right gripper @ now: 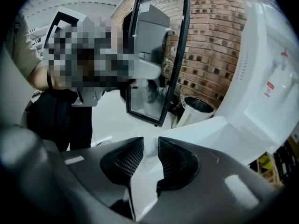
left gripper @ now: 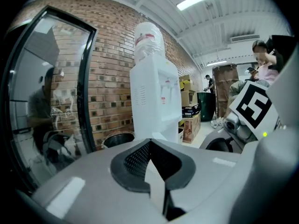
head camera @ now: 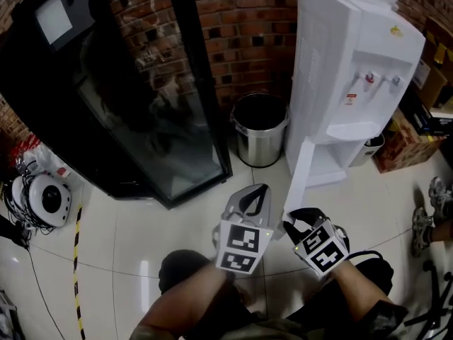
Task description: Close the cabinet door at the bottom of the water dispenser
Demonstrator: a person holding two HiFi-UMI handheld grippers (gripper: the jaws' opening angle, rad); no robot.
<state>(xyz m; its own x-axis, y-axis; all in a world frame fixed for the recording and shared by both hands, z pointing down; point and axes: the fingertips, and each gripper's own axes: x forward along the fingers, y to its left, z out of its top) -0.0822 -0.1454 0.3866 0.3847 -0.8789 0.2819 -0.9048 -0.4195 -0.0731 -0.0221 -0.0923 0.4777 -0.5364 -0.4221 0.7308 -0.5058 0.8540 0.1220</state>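
Observation:
The white water dispenser (head camera: 354, 69) stands against the brick wall. Its bottom cabinet door (head camera: 297, 172) hangs open, swung out toward me. My right gripper (head camera: 291, 224) is just in front of the door's lower free corner. In the right gripper view its jaws (right gripper: 150, 149) stand a little apart, so it is open. The white door (right gripper: 219, 134) shows in the gap, and I cannot tell whether the pads touch it. My left gripper (head camera: 249, 198) hovers over the floor left of the door. It is shut and holds nothing (left gripper: 148, 143).
A steel waste bin (head camera: 260, 127) stands left of the dispenser. A black glass-door cooler (head camera: 141, 98) fills the left side. Cardboard boxes (head camera: 400, 144) sit right of the dispenser. A person's shoes (head camera: 428, 207) are at the right edge, and a round device with cables (head camera: 42, 198) is on the floor at left.

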